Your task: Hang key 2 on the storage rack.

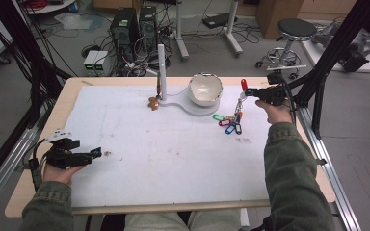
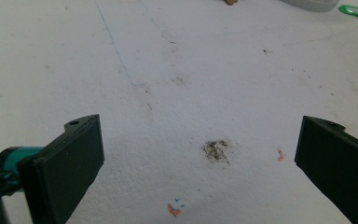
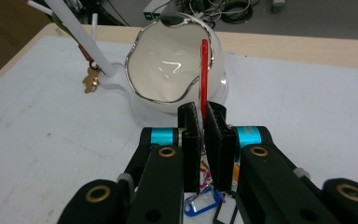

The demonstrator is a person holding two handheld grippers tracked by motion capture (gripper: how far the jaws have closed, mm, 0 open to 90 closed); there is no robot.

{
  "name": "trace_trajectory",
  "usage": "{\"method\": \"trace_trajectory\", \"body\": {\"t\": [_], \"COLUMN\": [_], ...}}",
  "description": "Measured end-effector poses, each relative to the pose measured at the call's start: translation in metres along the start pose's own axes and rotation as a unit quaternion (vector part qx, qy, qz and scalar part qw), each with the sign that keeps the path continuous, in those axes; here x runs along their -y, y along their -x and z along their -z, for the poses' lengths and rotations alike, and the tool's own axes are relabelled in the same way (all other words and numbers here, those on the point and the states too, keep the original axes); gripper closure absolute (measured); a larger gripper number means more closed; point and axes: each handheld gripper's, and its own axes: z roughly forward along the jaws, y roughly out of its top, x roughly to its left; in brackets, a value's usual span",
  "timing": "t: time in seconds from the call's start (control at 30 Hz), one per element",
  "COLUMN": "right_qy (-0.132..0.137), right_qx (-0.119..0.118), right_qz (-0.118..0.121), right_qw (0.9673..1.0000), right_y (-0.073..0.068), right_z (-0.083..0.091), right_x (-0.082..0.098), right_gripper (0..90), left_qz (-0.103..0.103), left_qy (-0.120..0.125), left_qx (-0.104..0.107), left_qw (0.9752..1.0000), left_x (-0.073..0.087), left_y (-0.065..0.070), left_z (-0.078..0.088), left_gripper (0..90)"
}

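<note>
My right gripper (image 1: pixel 247 91) is shut on a red key tag (image 1: pixel 244 84), held up above the table's right side. From the tag a chain runs down to a bunch of coloured key tags (image 1: pixel 230 123) whose lower ones touch the white mat. In the right gripper view the red key tag (image 3: pixel 204 70) stands upright between the pressed jaws of my right gripper (image 3: pixel 204 116), with a blue tag (image 3: pixel 200 205) dangling below. A white bowl (image 1: pixel 205 89) with a silver rim sits just beyond it. My left gripper (image 1: pixel 95 153) rests at the table's left, open and holding nothing (image 2: pixel 200 140).
The bowl (image 3: pixel 168 70) sits on a white stand base (image 1: pixel 188 104) with an upright post (image 1: pixel 161 65); a small brass charm (image 1: pixel 153 102) hangs at its foot. A dirty smudge (image 2: pixel 216 150) marks the mat (image 1: pixel 173 159). Computers, cables and a stool (image 1: pixel 294 30) lie beyond the table.
</note>
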Motion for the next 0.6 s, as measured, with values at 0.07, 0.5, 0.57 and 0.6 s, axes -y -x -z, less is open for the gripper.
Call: {"method": "trace_trajectory", "body": {"t": [0.07,0.5,0.57,0.6], "right_qy": [0.003,0.029,0.033,0.033], "right_qx": [-0.002,-0.043,-0.049,-0.051], "right_qz": [0.004,0.012,0.019,0.019], "right_qw": [1.0,0.9986,0.9981,0.9979], "right_y": [-0.003,-0.032,-0.039,-0.042], "right_z": [0.004,0.022,0.026,0.027], "right_x": [-0.003,-0.022,-0.026,-0.027], "right_gripper": [85.4,85.4,85.4,85.4], "left_qz": [0.002,0.006,0.006,0.006], "left_qy": [0.001,0.003,0.005,0.005], "left_qx": [-0.001,0.001,0.001,0.001], "left_qw": [1.0,1.0,1.0,1.0], "left_x": [0.0,0.0,0.0,0.0], "left_y": [0.0,-0.001,-0.001,-0.001], "left_z": [0.0,0.001,0.001,0.001], "left_gripper": [1.7,1.7,1.7,1.7]}}
